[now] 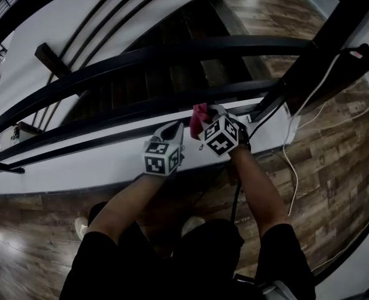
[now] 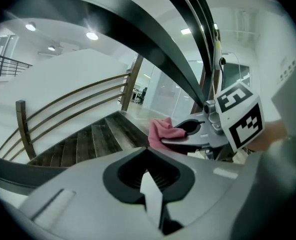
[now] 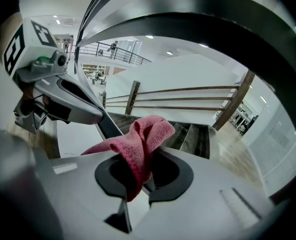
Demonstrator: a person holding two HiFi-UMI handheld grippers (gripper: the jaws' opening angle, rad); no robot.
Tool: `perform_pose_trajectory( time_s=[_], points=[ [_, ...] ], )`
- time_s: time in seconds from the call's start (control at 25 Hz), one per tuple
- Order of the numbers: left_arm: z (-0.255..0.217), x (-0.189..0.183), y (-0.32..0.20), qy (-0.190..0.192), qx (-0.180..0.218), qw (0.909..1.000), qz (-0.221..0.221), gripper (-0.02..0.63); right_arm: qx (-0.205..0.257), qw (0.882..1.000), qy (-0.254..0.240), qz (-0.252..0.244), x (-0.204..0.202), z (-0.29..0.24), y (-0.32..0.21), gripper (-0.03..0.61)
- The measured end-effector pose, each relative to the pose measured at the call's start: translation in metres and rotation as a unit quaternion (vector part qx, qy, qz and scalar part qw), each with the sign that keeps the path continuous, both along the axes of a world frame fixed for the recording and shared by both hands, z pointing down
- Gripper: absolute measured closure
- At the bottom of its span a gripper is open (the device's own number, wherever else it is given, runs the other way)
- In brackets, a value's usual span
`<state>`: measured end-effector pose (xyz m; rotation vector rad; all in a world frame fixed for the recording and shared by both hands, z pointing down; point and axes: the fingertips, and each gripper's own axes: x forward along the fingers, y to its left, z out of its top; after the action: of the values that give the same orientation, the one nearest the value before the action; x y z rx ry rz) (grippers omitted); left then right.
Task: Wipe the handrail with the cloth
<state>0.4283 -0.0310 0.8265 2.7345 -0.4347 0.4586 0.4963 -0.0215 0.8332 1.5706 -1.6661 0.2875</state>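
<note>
The right gripper (image 1: 208, 121) is clamped on a small pink terry cloth (image 1: 198, 115); a fold of it stands up out of the closed jaws. The left gripper (image 1: 173, 132) is just beside it, its jaws together with nothing between them.

The cloth is held below the wide dark metal handrail (image 1: 172, 51), near a thinner dark lower bar (image 1: 128, 111) and above the white ledge (image 1: 78, 167) at the stair opening. In the right gripper view the handrail passes over the cloth with free space between, so I judge that the wiping contact is not made now and most of the work is left.

No wiped or dusty part can be distinguished on the dark rail. Both its ends are cut off by the picture.
</note>
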Motion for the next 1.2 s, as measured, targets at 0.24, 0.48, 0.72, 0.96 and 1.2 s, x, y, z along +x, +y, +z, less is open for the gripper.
perform_pose_trajectory(
  time_s=[0.24, 0.48, 0.72, 0.96, 1.2],
  points=[
    [-0.002, 0.022, 0.011, -0.002, -0.003, 1.0, 0.006, 0.615, 0.001, 1.0, -0.009, 0.003, 0.012, -0.001, 0.008, 0.531],
    [-0.003, 0.028, 0.027, -0.004, 0.014, 0.9993, 0.035, 0.615, 0.012, 0.999, -0.03, 0.032, 0.032, -0.003, 0.018, 0.531],
    [-0.004, 0.036, 0.044, 0.016, 0.023, 0.9982, 0.053, 0.615, 0.031, 0.997, -0.022, 0.071, 0.063, -0.007, 0.031, 0.531],
    [-0.005, 0.045, 0.054, 0.034, 0.002, 0.9981, 0.051, 0.615, 0.049, 0.995, -0.019, 0.09, 0.077, -0.01, 0.037, 0.53],
    [-0.005, 0.058, 0.067, 0.035, 0.01, 0.9963, 0.078, 0.615, 0.057, 0.992, 0.028, 0.111, 0.095, -0.013, 0.049, 0.531]
  ],
)
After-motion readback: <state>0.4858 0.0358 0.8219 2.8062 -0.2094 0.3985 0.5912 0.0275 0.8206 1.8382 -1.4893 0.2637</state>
